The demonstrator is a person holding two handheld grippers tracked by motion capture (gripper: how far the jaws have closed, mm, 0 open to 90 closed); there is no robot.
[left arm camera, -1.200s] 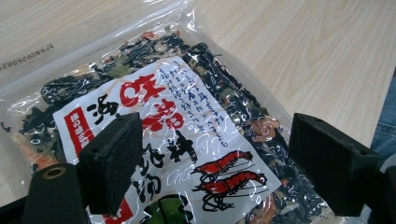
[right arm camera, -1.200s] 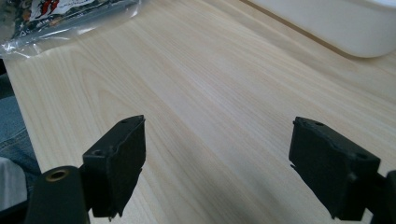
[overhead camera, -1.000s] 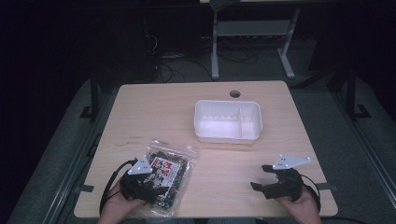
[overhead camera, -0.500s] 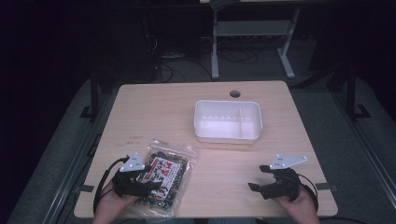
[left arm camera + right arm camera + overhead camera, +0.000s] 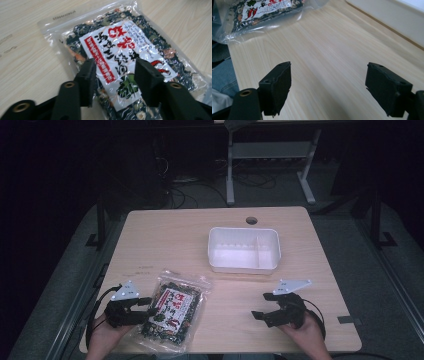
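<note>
Left hand-held gripper [image 5: 113,75], jaws part-open and gripping nothing, is hovering over the bag [image 5: 172,312] at the worktop's [image 5: 170,237] front-left edge w/ right hand-held gripper [image 5: 264,306] idling wide open; slick film could slip.

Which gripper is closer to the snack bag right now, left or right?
Left. The left gripper is at the snack bag's left edge, jaws open over it. The right gripper sits open, well off to the bag's right.
</note>
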